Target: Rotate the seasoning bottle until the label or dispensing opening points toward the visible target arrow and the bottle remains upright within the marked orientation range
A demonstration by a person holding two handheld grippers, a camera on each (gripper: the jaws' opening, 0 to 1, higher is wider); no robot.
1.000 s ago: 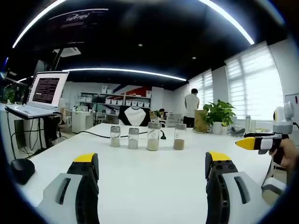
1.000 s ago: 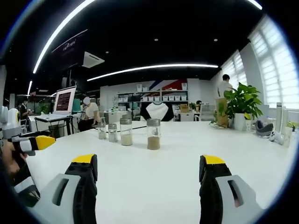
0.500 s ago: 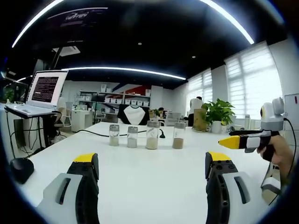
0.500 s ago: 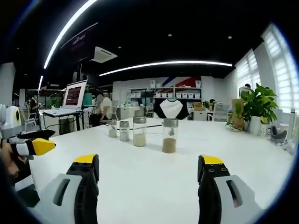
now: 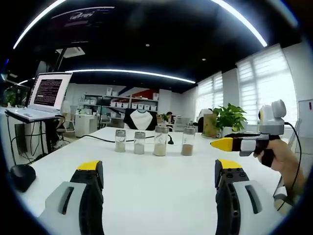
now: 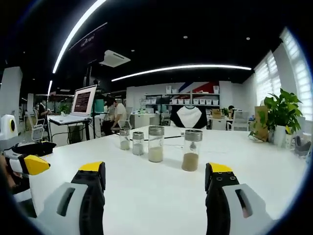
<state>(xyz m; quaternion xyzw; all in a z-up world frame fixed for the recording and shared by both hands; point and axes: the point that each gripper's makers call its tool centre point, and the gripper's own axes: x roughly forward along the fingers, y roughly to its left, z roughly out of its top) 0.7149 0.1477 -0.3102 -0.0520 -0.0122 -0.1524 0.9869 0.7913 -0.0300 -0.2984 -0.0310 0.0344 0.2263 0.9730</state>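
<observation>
Four seasoning bottles stand upright in a row on the white table (image 6: 161,196), set a little apart from each other, presumably so a gripper can close on one without knocking its neighbour. In the right gripper view the nearest is the brown-filled bottle (image 6: 191,150), just ahead of the right jaw; next to it stands the pale-filled bottle (image 6: 156,144), then two smaller bottles (image 6: 138,143) (image 6: 124,139) farther back. The left gripper view shows the same row well ahead, with the brown-filled one at its right end.

The right gripper (image 6: 157,171) has its jaws spread wide with nothing between them, lined up roughly on the brown-filled bottle, which I judge to be the one about to be turned. The left gripper (image 5: 159,171) is likewise wide open and holds nothing, hanging back over bare table.

No target arrow or marked range can be made out on the tabletop, and the bottles are too small to tell where any label or opening faces. Beyond the row a black cable (image 5: 100,141) runs across the table, and a laptop (image 5: 41,98) sits on a stand at the side.
</observation>
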